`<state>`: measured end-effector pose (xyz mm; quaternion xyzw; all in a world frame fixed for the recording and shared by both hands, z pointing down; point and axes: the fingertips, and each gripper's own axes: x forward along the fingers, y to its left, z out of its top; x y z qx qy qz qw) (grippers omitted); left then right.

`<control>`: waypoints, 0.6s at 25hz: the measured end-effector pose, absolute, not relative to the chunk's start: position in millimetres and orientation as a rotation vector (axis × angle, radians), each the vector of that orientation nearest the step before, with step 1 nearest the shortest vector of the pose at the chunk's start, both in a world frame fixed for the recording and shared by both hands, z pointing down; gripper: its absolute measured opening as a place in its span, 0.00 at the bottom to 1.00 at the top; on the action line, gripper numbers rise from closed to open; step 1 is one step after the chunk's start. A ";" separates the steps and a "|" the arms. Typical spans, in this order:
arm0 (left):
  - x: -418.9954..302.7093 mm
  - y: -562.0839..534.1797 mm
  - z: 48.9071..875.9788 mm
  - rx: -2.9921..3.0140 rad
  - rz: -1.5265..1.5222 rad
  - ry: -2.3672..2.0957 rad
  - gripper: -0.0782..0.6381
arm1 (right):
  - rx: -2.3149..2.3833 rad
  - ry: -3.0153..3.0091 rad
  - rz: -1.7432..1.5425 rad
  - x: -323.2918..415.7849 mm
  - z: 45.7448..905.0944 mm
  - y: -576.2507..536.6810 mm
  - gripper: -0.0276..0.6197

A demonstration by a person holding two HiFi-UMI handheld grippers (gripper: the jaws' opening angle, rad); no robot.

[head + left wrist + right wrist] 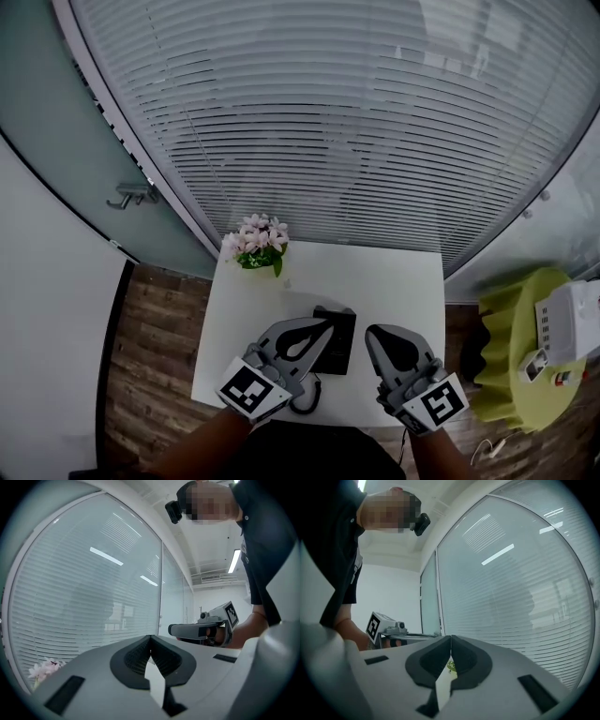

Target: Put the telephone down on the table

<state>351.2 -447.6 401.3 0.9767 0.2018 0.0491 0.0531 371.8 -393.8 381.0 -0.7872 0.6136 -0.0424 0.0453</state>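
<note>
Both grippers held level, side by side, pointing away from me.

Left gripper [317, 330]: fingers [133, 657] pressed together, tips meeting, nothing between them.

Right gripper [377, 337]: its own pair closed tip to tip as well, empty.

Left marker cube [251, 389] and right marker cube [442, 401] sit at the near ends, just ahead of my wrists.

Left forearm [202, 439] and right forearm [439, 457] come in bare from the bottom edge, angled slightly towards each other. Each gripper view shows the other gripper alongside at about the same height.

Head view looks steeply down at the worktop [394, 281]; both gripper views face level toward the shared blinds [328, 112].
</note>
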 end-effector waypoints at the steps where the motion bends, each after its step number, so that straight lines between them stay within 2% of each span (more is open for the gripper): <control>1: 351.8 -446.4 401.0 2.965 0.147 0.616 0.12 | -2.409 1.878 -0.126 372.5 380.5 -393.4 0.08; 15: 352.0 -434.6 405.4 2.985 0.144 0.675 0.12 | -2.426 1.918 -0.165 376.9 398.9 -394.6 0.08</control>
